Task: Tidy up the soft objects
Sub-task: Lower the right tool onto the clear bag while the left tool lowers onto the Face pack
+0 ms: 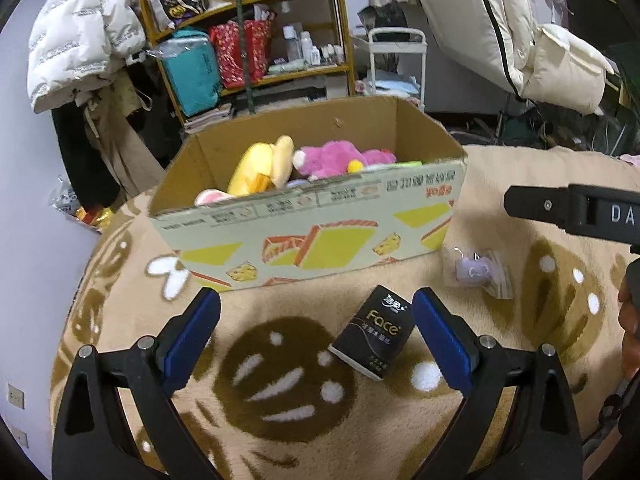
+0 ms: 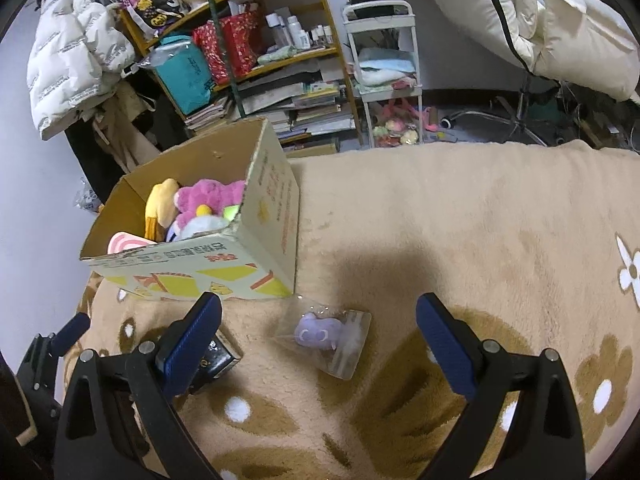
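A cardboard box (image 1: 312, 216) stands on the beige blanket and holds a yellow plush (image 1: 260, 168), a pink plush (image 1: 336, 156) and other soft toys; it also shows in the right wrist view (image 2: 264, 240). A black tissue pack (image 1: 372, 336) lies between my left gripper's fingers, near the right one. My left gripper (image 1: 316, 320) is open. A purple toy in a clear bag (image 2: 324, 334) lies between the fingers of my right gripper (image 2: 318, 324), which is open. The bag also shows in the left wrist view (image 1: 478, 268).
The blanket (image 2: 480, 220) covers the whole surface. Behind it stand a cluttered wooden shelf (image 2: 256, 40), a white cart (image 2: 384, 76) and hanging jackets (image 1: 80, 28). The right gripper's body (image 1: 580, 212) reaches in from the right of the left wrist view.
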`<state>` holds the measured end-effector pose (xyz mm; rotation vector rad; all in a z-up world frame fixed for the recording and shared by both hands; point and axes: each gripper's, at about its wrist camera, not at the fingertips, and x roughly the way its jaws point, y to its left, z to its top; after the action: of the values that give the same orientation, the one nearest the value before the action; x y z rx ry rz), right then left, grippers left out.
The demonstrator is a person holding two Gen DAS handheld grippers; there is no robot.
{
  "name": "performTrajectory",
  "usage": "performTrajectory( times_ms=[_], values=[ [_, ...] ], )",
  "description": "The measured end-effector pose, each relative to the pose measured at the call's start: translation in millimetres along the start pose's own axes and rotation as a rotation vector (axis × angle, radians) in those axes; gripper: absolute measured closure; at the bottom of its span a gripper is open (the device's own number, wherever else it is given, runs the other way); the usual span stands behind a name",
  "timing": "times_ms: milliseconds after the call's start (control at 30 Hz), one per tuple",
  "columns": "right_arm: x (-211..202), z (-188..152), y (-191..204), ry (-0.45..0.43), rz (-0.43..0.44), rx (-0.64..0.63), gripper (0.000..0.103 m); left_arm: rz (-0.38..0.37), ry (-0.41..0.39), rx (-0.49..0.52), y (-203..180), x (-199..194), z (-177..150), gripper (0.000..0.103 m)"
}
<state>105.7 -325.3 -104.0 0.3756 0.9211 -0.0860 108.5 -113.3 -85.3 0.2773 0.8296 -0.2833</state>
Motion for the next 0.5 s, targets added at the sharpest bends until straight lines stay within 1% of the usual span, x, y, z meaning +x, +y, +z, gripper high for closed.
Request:
performTrajectory(
  times_ms=[100,200,333,500],
  values=[
    [7.5,1.0,-3.0,0.018,-0.001,0.016,0.001,-0.067,0.033,-0.035,2.2,7.7,-1.3,0.007],
    [16.0,1.3,-6.1,0.036,-0.002,0.029,0.001,-0.074,0.047,-0.035,-1.1,14.1,-1.4,0.007],
    [30.3,0.2,-8.4,0.075,0.001,0.043,0.001,-0.108,0.08,-0.047,-2.6,25.0,-2.7,0.007],
    [51.3,-4.0,-7.8,0.132,0.001,0.054,0.001,-0.115,0.116,-0.036,-8.9,38.4,-6.8,0.007]
  ],
)
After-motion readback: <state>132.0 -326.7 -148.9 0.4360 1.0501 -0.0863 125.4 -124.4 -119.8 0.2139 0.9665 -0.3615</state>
